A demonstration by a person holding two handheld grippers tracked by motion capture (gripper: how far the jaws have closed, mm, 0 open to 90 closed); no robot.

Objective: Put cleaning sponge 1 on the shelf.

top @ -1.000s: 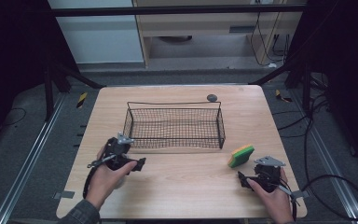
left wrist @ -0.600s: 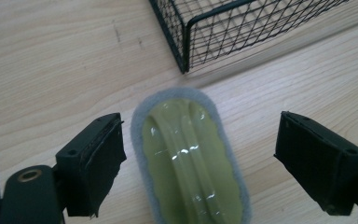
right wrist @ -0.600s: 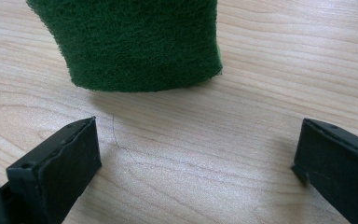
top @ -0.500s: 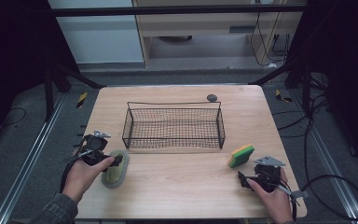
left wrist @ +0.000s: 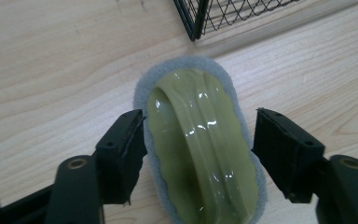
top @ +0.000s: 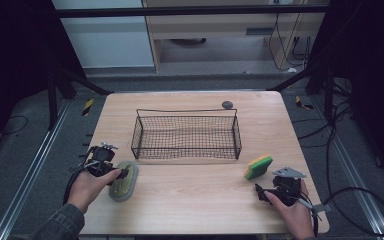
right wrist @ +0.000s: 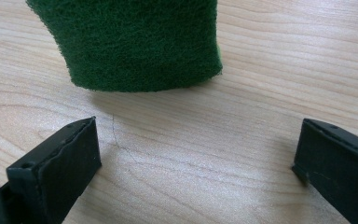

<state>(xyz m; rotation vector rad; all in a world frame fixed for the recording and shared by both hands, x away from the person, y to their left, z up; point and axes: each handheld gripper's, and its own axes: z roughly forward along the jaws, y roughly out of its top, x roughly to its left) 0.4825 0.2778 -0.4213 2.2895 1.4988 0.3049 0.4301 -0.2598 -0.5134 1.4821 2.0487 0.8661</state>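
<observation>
Two grippers (top: pixel 114 173) (top: pixel 261 192) open on pale wooden table (top: pixel 190 200), left closing round scrubber (left wrist: pixel 200 144), dark room.

Dark grey floor (top: pixel 25 150), pale cabinet (top: pixel 105 45) — metal rails (top: pixel 27 175)

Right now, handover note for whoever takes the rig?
Left claw: jaws have just been closing around the green scrub pad with handle, left jaw about touching, right jaw a gap off; no grip yet.
Right claw: open, short of the green-yellow sponge.
Wire basket: nothing in it.
Done: nothing moved into the basket.
Left: likely grip the pad, basket it, then the sponge.
</observation>
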